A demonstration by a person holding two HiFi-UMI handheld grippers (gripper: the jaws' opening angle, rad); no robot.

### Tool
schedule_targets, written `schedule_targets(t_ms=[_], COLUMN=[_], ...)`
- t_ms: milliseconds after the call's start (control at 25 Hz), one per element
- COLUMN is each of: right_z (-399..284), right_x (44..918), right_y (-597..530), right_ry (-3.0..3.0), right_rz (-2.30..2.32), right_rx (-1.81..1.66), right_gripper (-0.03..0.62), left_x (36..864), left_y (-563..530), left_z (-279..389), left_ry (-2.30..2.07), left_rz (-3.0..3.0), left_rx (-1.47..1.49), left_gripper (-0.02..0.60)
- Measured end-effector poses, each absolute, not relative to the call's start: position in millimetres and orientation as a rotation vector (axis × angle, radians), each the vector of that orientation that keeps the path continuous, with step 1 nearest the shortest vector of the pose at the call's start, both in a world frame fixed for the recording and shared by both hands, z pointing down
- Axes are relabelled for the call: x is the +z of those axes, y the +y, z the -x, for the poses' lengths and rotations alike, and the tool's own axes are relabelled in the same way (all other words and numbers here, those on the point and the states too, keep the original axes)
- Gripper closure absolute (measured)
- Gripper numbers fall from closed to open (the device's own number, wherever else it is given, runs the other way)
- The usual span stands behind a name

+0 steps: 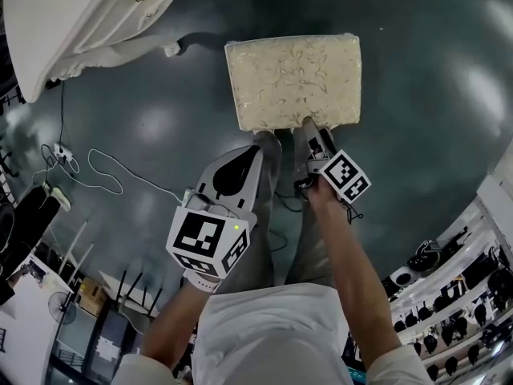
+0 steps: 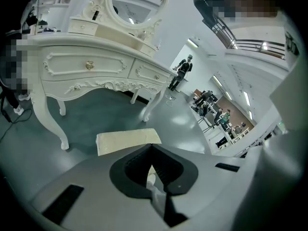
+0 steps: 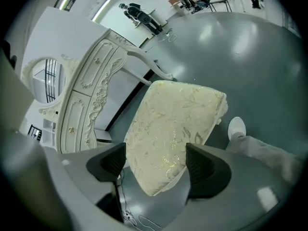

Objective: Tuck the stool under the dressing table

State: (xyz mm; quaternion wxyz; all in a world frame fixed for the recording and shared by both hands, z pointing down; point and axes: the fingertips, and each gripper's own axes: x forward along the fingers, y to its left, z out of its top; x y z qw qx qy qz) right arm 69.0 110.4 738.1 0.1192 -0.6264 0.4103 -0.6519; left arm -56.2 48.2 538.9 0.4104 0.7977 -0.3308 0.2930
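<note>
The stool (image 1: 292,81) with a cream patterned cushion stands on the dark floor, apart from the white carved dressing table (image 1: 80,22) at the top left. My right gripper (image 1: 314,135) is open just above the cushion's near edge. In the right gripper view its jaws (image 3: 156,160) straddle the near corner of the stool (image 3: 178,129) without pressing on it. My left gripper (image 1: 255,152) hangs nearer to me, short of the stool, its tips meeting and nothing held. The left gripper view shows the stool (image 2: 127,141) before the dressing table (image 2: 86,66).
A white cable (image 1: 104,171) and a power strip (image 1: 60,155) lie on the floor to the left. The person's legs and a white shoe (image 3: 237,127) are beside the stool. Display shelves (image 1: 449,295) line the right. A mannequin (image 2: 182,69) stands far behind.
</note>
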Motion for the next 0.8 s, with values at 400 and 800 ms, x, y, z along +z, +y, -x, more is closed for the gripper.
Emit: schedule_targets(t_ms=[400,800], right_z=[-56.8,-51.2], right_x=[782.8,823.1], right_y=[120.5,123.3], right_ry=[1.043,0.922], right_rz=[1.861,1.867], right_rx=[-1.952,-1.976], right_gripper=[0.175,0.174], left_x=[563.3,580.2], left_y=[59.9,66.0], left_z=[49.6,58.2], left_ry=[-0.783,-0.791], left_rz=[-1.987,-1.953], left_rx=[0.764,0.758], left_gripper=[0.574,0.573])
